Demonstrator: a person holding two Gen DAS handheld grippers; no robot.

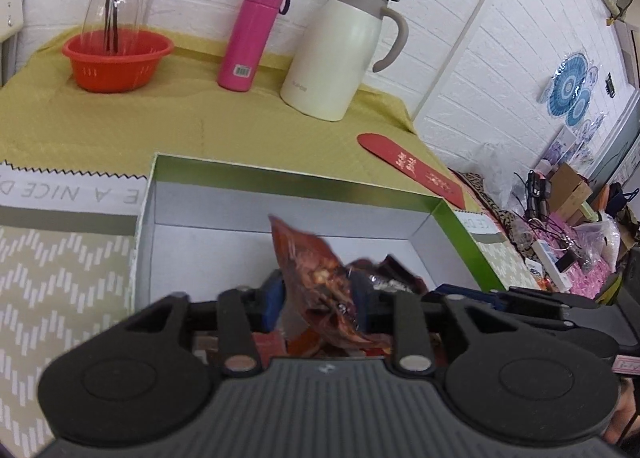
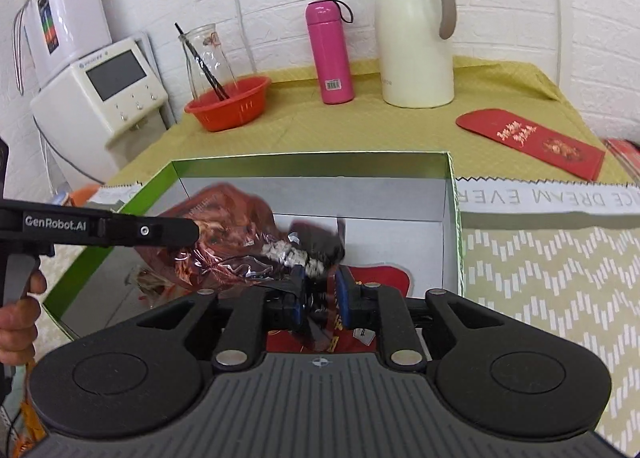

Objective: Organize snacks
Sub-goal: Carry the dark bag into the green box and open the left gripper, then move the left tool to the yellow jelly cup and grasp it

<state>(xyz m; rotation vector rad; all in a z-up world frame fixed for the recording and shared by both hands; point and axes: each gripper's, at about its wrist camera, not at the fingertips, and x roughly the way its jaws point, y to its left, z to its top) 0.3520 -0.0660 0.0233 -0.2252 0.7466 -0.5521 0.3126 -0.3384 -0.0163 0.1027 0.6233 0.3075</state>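
Both snack packets hang over the open box; left hand-held gripper released around the reddish snack packet, right hand-held gripper loosely astride a dark snack packet; spread wider, letting each fall flat inside.

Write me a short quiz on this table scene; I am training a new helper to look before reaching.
1. True or false: the pink bottle stands between the red bowl and the white jug.
2. What stands inside the red bowl? A) a glass bottle B) a mug C) a phone
3. In a few words: where does the red envelope lie in relation to the box?

Key
1. True.
2. A.
3. Outside the box, flat on the tablecloth, beyond its far right corner.
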